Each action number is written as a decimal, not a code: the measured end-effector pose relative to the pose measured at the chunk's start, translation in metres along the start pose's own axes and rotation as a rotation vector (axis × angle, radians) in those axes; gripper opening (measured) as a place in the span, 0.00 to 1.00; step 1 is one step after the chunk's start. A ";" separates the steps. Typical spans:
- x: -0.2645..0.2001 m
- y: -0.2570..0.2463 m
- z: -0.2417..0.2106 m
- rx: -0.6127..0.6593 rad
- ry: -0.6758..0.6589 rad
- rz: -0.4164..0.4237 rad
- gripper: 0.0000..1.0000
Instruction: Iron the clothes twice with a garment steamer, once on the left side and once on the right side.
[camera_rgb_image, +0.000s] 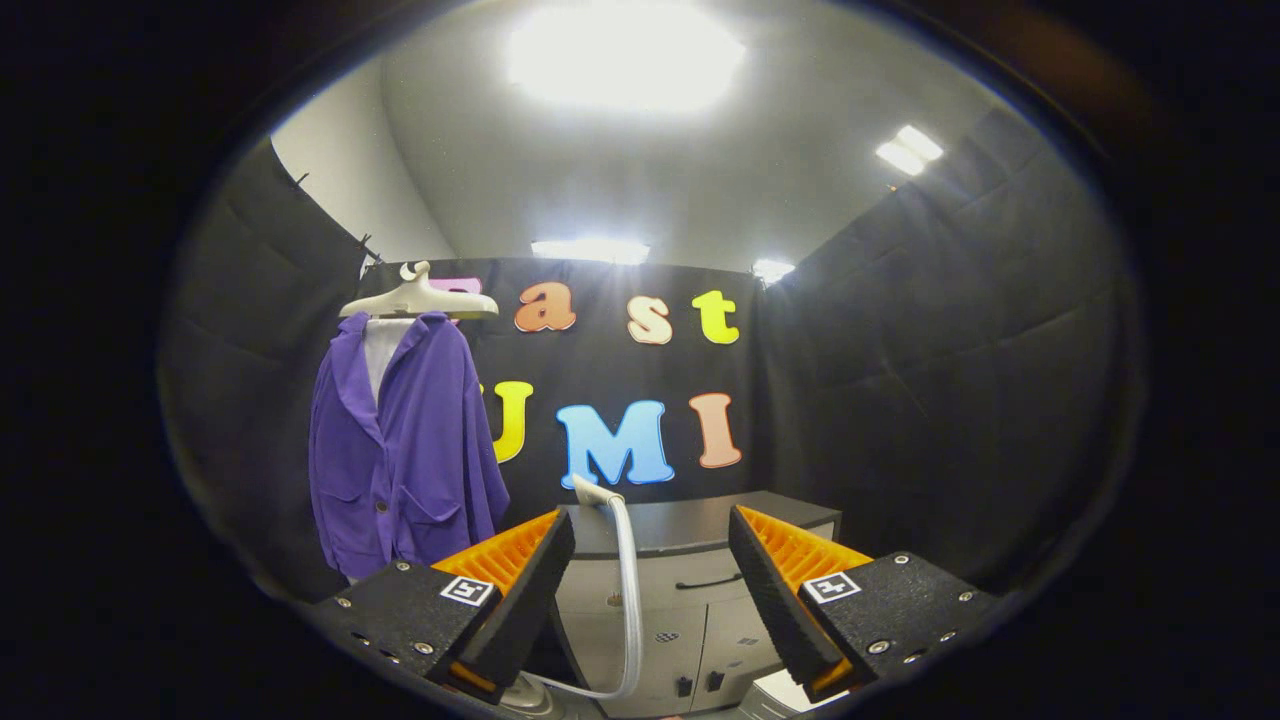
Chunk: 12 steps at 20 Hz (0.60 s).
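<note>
**Fingers spread, steamer head ahead, jacket hanging off to your left**

Your gripper (651, 530) has its two fingers spread wide apart with nothing between the pads; they pinch nothing and touch nothing.

Several things are hard to read from here. The steamer's base is cut off below your left finger: you see a rounded pale piece there, and you cannot tell what it is. The hose (630, 600) rises from that low spot, runs up through the gap between your fingers and ends in the steamer head (596, 491), which shows as a small pale shape just above the cabinet top; what it rests on is unclear. The lower hem of the purple jacket (405, 440) is hidden behind your left finger. The small dark fittings low on the cabinet front are too small to name.

Counting: one jacket, one hanger (418, 299), one hose, one steamer head, one cabinet (690, 580).

The jacket hangs on a pale hanger against the booth's wall, beyond your left finger and well apart from the steamer head. A white lining or shirt shows at its open collar. The grey cabinet stands straight ahead, beyond the fingers, with a dark top and a dark handle on its front. Bright ceiling lights glare above.
</note>
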<state>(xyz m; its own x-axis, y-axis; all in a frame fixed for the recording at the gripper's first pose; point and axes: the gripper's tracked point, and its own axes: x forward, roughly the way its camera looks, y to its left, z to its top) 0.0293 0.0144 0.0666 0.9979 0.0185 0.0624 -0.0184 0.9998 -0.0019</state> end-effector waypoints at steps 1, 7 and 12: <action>0.010 0.002 0.009 0.003 -0.007 0.010 0.96; 0.097 0.006 0.047 0.035 -0.051 0.083 0.96; 0.192 0.012 0.049 0.103 0.013 0.214 0.96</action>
<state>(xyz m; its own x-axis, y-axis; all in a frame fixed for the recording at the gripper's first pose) 0.2178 0.0302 0.1279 0.9713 0.2305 0.0587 -0.2350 0.9680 0.0883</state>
